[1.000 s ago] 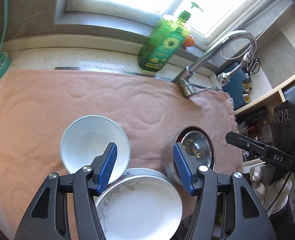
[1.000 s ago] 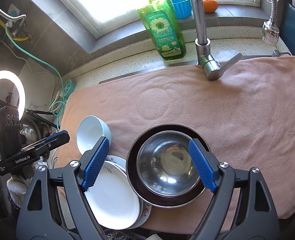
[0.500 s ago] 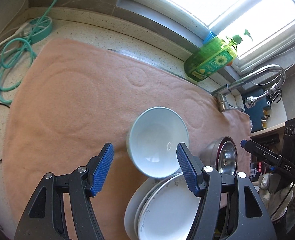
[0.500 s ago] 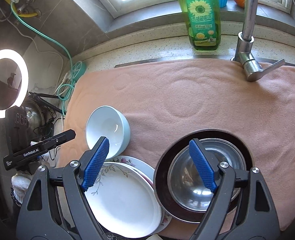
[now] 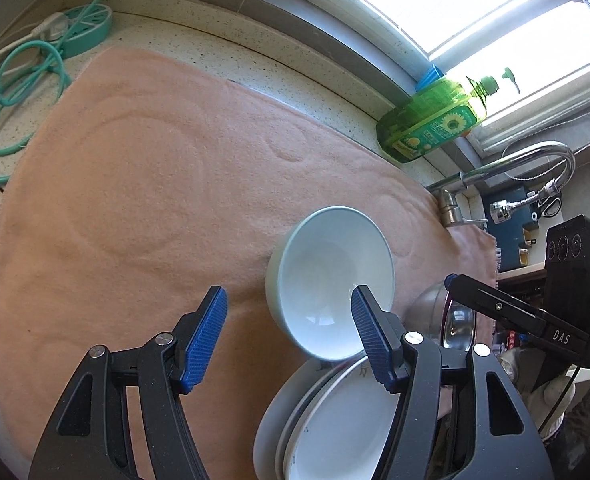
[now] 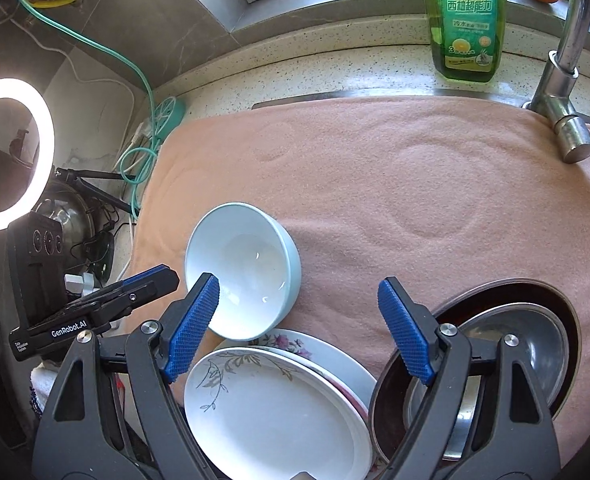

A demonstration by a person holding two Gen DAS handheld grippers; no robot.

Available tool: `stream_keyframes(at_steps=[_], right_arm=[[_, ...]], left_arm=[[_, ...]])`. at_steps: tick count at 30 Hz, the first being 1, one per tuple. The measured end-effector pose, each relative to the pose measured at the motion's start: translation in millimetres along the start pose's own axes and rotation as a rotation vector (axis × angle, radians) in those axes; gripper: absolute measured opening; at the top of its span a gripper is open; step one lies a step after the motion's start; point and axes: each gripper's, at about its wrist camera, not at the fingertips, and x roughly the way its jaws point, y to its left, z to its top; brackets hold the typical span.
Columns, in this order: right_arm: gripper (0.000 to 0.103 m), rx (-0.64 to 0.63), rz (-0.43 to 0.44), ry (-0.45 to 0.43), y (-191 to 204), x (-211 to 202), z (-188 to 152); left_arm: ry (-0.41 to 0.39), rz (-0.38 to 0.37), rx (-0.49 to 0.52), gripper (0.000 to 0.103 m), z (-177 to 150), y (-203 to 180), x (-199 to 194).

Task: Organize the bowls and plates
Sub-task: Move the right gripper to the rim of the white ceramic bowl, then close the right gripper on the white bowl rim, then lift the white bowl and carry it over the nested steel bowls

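A pale blue-green ceramic bowl [image 6: 243, 270] with a glossy white inside is seen tilted on the peach-pink fleece towel [image 6: 395, 200] that covers the worktop, near the towel's front edge; its lower rim is propped on a stack of white round plates [image 6: 279, 408] printed with grey leaves and pink flowers. Just beside the stack, toward the towel's front right corner, a shiny steel bowl [image 6: 535, 356] is nested in a dark brown round dish [image 6: 383, 404].

The left gripper [image 5: 287, 336] is held with its jaws apart; they have just been widening, and only bare towel lies between the blue pads, the bowl's rim being just beside one pad. The right gripper [image 6: 299, 328] is spread wide above the plates, nothing being gripped.
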Motion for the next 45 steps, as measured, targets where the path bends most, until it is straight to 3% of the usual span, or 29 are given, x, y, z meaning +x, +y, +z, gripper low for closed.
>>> stream_keyframes(at_steps=[2, 6, 10, 12, 22, 24, 35, 45], right_arm=[[0.083, -0.002, -0.001, 0.009, 2.9, 5.3, 1.9], [0.069, -0.004, -0.004, 0.038, 6.3, 16.8, 4.2], [0.057, 0.014, -0.010, 0.066, 4.6, 27.5, 4.7], [0.046, 0.024, -0.009, 0.076, 3.4, 31.6, 4.2], [0.024, 0.018, -0.012, 0.094, 7.4, 43.0, 4.1], [0.016, 0.022, -0.009, 0.094, 7.1, 44.5, 4.4], [0.013, 0.031, -0.007, 0.085, 7.5, 43.0, 6.8], [0.013, 0.024, -0.005, 0.037, 5.1, 11.9, 4.8]], left_arm=[[0.004, -0.011, -0.003, 0.063, -0.5, 1.8, 1.9], [0.009, -0.023, -0.002, 0.058, 0.7, 2.8, 4.5], [0.014, -0.037, -0.012, 0.050, 2.3, 5.5, 8.0], [0.014, -0.048, -0.020, 0.047, 2.5, 7.7, 8.3], [0.038, -0.058, -0.013, 0.021, 4.3, 10.2, 16.8], [0.039, -0.059, -0.007, 0.020, 4.3, 9.6, 17.3], [0.031, -0.050, 0.000, 0.017, 7.9, 6.8, 16.1], [-0.002, -0.070, 0.030, 0.017, 11.2, -11.1, 1.9]])
